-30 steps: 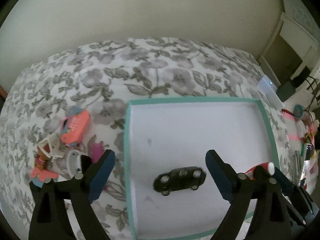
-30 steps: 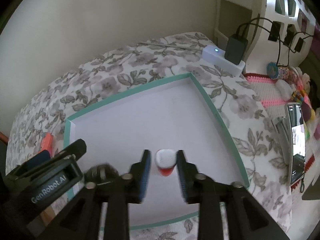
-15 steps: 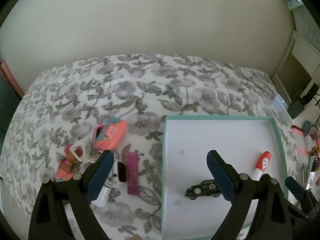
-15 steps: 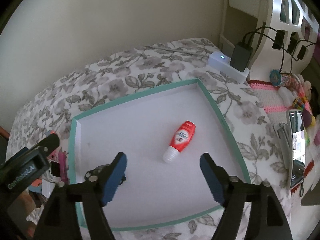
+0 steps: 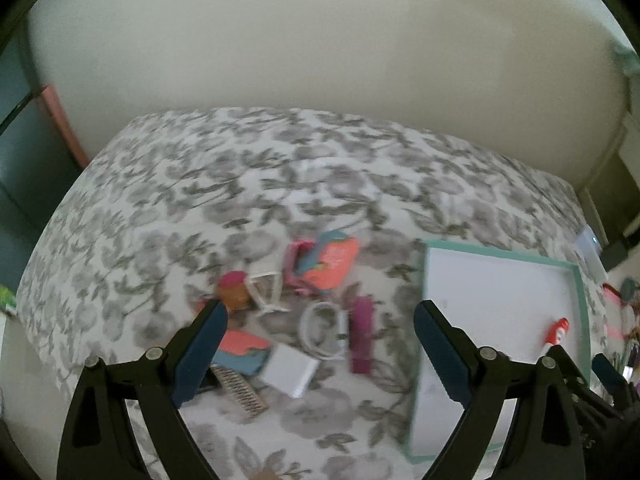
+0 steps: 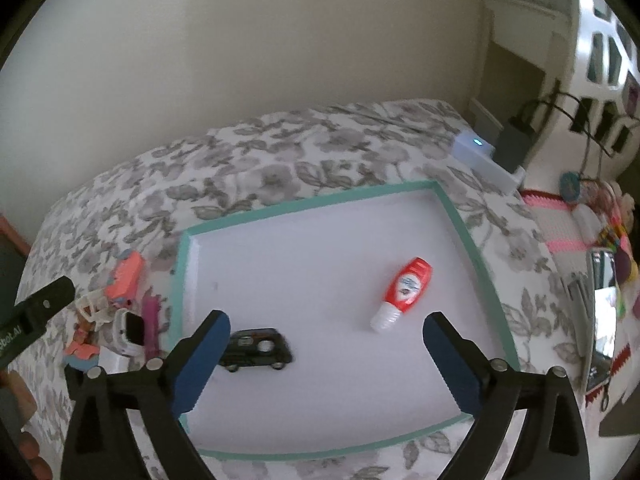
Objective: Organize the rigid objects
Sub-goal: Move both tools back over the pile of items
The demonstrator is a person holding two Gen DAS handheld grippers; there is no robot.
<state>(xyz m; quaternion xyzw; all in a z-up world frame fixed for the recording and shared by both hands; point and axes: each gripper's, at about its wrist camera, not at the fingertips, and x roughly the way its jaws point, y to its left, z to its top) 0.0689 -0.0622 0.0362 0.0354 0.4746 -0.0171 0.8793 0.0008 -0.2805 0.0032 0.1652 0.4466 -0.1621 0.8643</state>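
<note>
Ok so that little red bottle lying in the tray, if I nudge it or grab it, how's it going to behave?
The red bottle lies on its side on the smooth white floor of the tray, so a sideways nudge would probably slide or roll it. It looks like small rigid plastic, likely light. Its glossy rounded body may slip; gripping across the wider middle seems safer than the ribbed white cap.

One tray (image 6: 456, 216) holds one red bottle (image 6: 406, 286) and one black toy car (image 6: 258, 350).

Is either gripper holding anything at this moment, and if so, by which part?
Nothing is held. The right gripper is opening with nothing between its jaws; the red bottle lies free in the tray. The left gripper is open and empty.
</note>
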